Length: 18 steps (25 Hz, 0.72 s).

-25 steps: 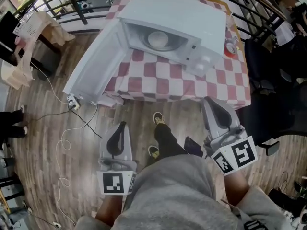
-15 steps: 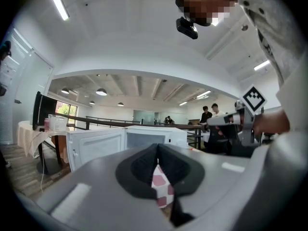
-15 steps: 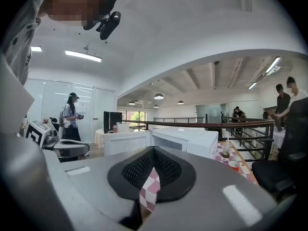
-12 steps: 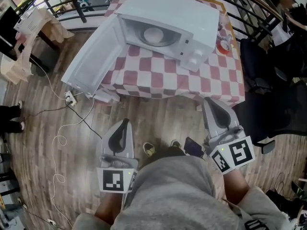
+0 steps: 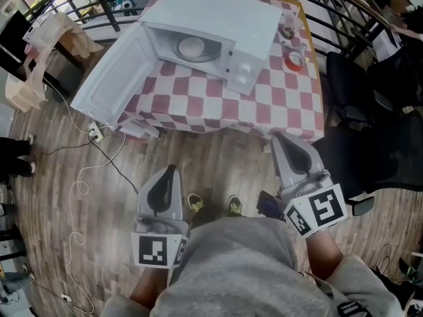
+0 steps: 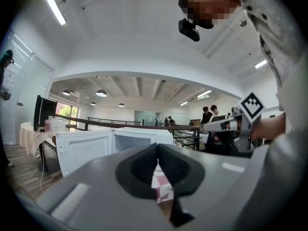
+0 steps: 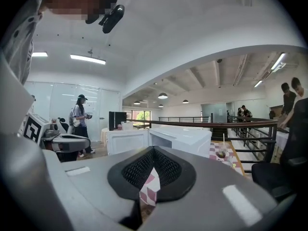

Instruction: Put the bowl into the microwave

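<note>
Head view: white microwave (image 5: 228, 25) sat on a table (image 5: 291, 114) with a red-and-white checked cloth, door (image 5: 109, 78) swung wide open to the left. Bowl (image 5: 192, 46) was inside the microwave, on the floor of the cavity. A cup (image 5: 287, 28) and a small red item (image 5: 295, 60) stood on the table right of the microwave. Left gripper (image 5: 170, 172) and right gripper (image 5: 281, 140) were held low over the wood floor, well short of the table, both pointing toward it and holding nothing. A white cable (image 5: 79, 190) trailed on the floor at left, and a black chair (image 5: 370, 91) stood at right.

Left gripper view: fingers pressed together at the tips, nothing between them. Checked cloth showed through the gap lower down. Microwave (image 6: 142, 136) with its open door (image 6: 84, 148) was ahead, the right gripper (image 6: 231, 124) at the right edge. Bowl couldn't be made out here.

Right gripper view: fingers closed tip to tip, empty. Microwave (image 7: 180, 138) was ahead with the door (image 7: 127, 141) open, and the cup (image 7: 221, 153) with a straw stood to its right. Left gripper (image 7: 67, 141) sat at the left edge, a person (image 7: 79, 121) standing behind it.
</note>
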{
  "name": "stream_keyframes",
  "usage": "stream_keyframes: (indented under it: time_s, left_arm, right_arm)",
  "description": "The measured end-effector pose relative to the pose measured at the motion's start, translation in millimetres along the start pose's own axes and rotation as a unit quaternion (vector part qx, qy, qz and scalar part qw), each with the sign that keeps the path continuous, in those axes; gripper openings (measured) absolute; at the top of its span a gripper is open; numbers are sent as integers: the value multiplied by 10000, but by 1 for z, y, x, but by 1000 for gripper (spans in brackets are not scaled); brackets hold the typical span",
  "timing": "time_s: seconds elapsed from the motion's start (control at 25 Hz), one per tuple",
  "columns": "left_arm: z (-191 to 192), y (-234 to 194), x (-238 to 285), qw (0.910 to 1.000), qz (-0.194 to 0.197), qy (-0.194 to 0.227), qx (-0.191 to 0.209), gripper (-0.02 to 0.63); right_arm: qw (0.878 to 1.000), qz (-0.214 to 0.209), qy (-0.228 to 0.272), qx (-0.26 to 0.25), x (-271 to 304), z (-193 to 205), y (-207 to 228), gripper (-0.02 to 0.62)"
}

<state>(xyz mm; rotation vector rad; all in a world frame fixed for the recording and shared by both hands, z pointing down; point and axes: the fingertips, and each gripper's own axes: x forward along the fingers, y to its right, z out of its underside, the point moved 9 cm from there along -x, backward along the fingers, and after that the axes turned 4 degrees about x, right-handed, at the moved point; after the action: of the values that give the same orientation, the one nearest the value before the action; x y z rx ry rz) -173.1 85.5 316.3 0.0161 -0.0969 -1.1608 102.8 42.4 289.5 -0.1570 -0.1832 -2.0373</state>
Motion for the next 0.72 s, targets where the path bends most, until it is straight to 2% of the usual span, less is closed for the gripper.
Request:
stream_keyframes:
  time_s: [0.16, 0.36, 0.52, 0.72]
  left_arm:
    - [-7, 40, 3, 9999, 22, 72, 118, 11]
    - [-4, 80, 4, 10000, -46, 65, 58, 11]
    - [-5, 97, 0, 9999, -107, 12, 52, 11]
    - [-3, 110, -5, 9998, -190, -19, -50, 11]
  right_arm:
    - [9999, -91, 41, 13, -28, 10, 25, -3]
    - [9999, -153, 53, -12, -56, 21, 51, -3]
    - [9994, -195, 83, 261, -74, 25, 66, -3]
    - [9998, -123, 45, 121, -89, 30, 75, -3]
